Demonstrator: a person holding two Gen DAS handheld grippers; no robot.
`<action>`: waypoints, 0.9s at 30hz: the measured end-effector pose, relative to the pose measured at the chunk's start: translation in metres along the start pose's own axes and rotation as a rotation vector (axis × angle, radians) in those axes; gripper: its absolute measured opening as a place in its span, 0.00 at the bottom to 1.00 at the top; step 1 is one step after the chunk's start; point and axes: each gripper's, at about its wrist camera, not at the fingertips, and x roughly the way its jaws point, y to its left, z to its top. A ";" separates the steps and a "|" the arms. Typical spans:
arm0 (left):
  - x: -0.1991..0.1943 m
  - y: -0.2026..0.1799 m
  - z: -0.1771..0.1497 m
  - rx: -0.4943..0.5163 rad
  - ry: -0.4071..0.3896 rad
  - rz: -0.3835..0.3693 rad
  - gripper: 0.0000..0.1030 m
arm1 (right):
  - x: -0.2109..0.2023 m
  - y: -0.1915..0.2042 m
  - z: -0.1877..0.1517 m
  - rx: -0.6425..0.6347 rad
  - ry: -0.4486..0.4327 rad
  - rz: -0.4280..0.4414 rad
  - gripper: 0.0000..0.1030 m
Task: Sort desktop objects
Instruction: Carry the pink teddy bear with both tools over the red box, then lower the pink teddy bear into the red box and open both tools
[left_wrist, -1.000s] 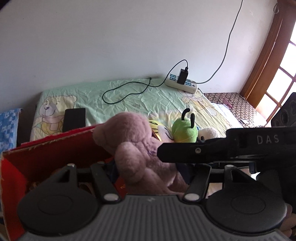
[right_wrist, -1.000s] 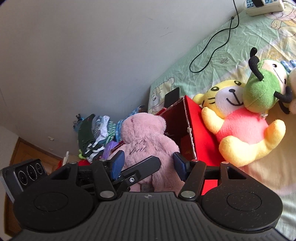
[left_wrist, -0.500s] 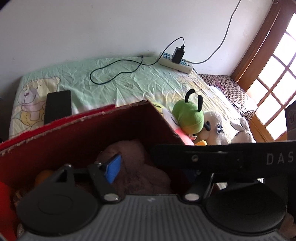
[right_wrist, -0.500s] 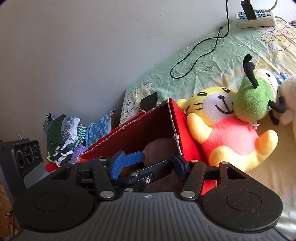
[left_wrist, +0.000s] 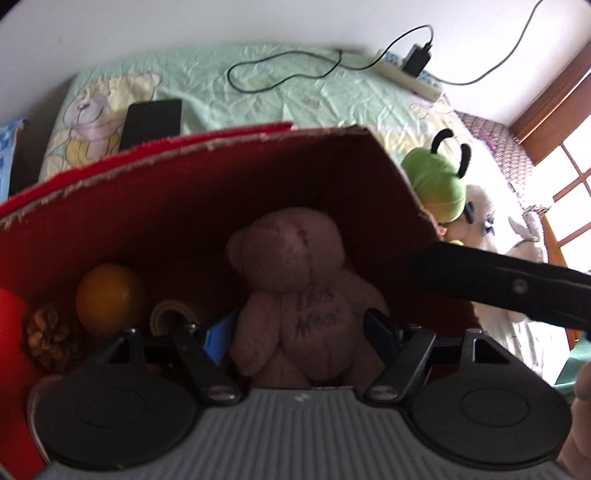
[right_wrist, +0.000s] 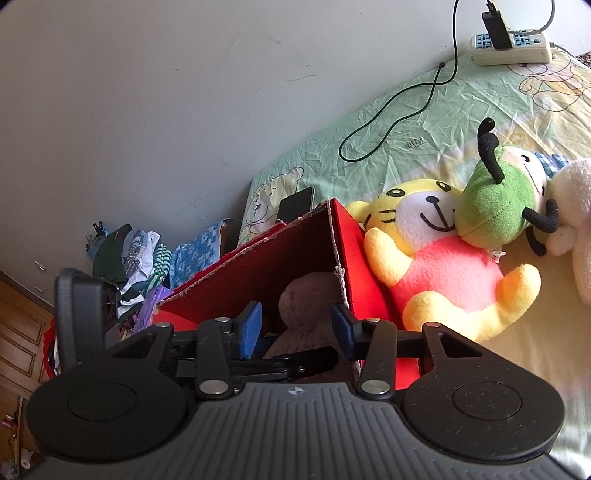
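Note:
A pink teddy bear (left_wrist: 295, 280) sits upright inside the red cardboard box (left_wrist: 184, 206), against its far wall. My left gripper (left_wrist: 299, 332) is down in the box. Its blue pads stand to either side of the bear's lower body, apart from it, so it is open. My right gripper (right_wrist: 295, 326) hovers over the box's near right corner. Its jaws are closing with nothing gripped; the bear (right_wrist: 306, 295) shows beyond them, lower in the box (right_wrist: 288, 251). One right finger crosses the left wrist view as a black bar (left_wrist: 480, 280).
An orange ball (left_wrist: 107, 295), a tape roll (left_wrist: 170, 314) and a pine cone (left_wrist: 48, 339) lie in the box's left part. On the bed beside it lie a yellow tiger plush (right_wrist: 436, 258), a green plush (right_wrist: 498, 206), a white plush (right_wrist: 572, 206), a phone (right_wrist: 295, 206) and a power strip (right_wrist: 509, 48).
My left gripper came down into the box with the bear, then opened and let it go. The right gripper's jaws have narrowed and it tilted slightly.

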 end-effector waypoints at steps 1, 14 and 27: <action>0.001 0.000 0.001 -0.009 0.010 0.003 0.75 | -0.001 0.000 -0.001 -0.002 -0.004 0.000 0.45; 0.013 -0.020 0.003 -0.020 0.042 0.055 0.76 | -0.011 0.000 -0.004 -0.023 -0.040 -0.008 0.44; 0.013 -0.034 0.002 -0.011 0.022 0.087 0.76 | -0.014 0.004 -0.007 -0.036 -0.058 -0.023 0.44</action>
